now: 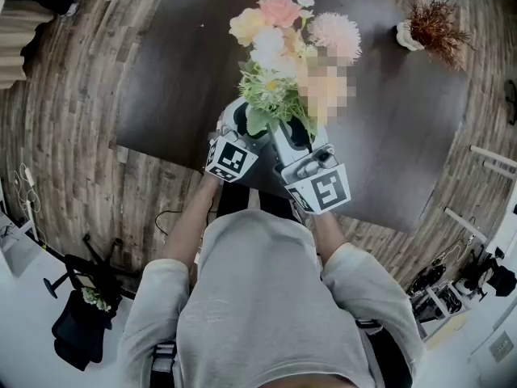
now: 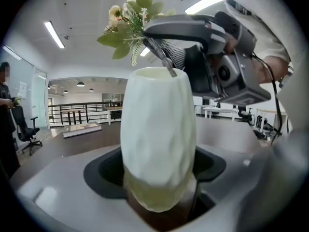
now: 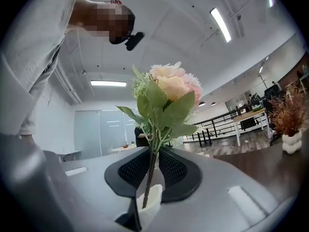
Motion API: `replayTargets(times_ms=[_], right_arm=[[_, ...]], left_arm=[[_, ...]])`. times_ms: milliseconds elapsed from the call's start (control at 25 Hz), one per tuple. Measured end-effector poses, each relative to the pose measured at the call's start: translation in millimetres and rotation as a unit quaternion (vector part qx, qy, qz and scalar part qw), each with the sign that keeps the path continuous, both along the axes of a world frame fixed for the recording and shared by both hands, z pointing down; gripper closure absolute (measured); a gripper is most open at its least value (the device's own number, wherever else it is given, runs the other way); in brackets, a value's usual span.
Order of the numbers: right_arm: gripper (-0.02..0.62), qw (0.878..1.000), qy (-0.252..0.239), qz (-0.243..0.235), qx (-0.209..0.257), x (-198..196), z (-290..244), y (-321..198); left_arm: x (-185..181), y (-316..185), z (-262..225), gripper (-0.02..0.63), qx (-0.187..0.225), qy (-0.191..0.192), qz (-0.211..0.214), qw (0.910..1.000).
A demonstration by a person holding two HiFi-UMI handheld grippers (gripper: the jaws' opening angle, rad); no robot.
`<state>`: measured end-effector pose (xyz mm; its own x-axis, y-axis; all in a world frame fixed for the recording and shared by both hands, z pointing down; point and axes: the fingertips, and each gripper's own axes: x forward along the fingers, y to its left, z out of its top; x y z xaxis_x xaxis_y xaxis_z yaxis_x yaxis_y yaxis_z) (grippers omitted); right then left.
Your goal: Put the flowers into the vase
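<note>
A white ribbed vase [image 2: 157, 139] stands upright between the pads of my left gripper [image 2: 157, 178], which is shut on its lower body. In the head view the pink, peach and white flowers [image 1: 283, 47] rise above both grippers, held out over the dark table [image 1: 404, 136]. My right gripper [image 3: 150, 170] reaches in level above the vase rim [image 3: 149, 202]. The flower stems [image 3: 153, 153] pass down between its black pads into the vase mouth. A thin gap shows beside the stems, so the pads do not press them. From the left gripper view the right gripper [image 2: 159, 47] sits over the rim.
A small white pot of dried reddish plants [image 1: 428, 27] stands at the table's far right corner [image 3: 289, 124]. Wood-plank floor surrounds the table. A black stand [image 1: 81, 297] is on the floor at the lower left. Another person [image 2: 6, 110] stands far off.
</note>
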<state>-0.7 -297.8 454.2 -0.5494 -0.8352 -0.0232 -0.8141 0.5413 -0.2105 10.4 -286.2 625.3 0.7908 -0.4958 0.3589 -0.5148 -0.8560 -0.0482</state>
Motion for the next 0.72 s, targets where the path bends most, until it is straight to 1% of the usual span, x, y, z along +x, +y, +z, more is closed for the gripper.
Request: replayTargets(times_ms=[160, 320, 400, 480, 560, 720], right_arm=[[0.529, 1.0, 0.021, 0.017, -0.009, 4.3, 16.8, 0.3], [0.528, 0.998, 0.047, 0.024, -0.015, 5.4, 29.5, 14.5], [0.525, 0.998, 0.05, 0.026, -0.02, 6.5, 34.4, 18.9], [0.513, 0.998, 0.054, 0.023, -0.026, 5.9, 39.4, 19.9], [0.461, 0.998, 0.057, 0.017, -0.032, 3.2, 45.1, 22.0], [0.445, 0.997, 0.063, 0.019, -0.04, 1.4, 55.9, 25.7]], left_arm=[[0.0, -5.3, 1.1, 0.224, -0.002, -0.001, -0.003, 1.0], [0.8, 4.4, 0.5, 0.224, 0.0, -0.003, -0.005, 1.0], [1.6, 6.8, -0.5, 0.224, 0.001, -0.002, -0.005, 1.0], [2.3, 5.2, -1.5, 0.224, 0.001, -0.002, -0.005, 1.0], [2.4, 3.5, -0.9, 0.224, 0.001, -0.001, -0.005, 1.0], [0.1, 3.2, 0.5, 0.224, 0.002, -0.001, -0.006, 1.0]])
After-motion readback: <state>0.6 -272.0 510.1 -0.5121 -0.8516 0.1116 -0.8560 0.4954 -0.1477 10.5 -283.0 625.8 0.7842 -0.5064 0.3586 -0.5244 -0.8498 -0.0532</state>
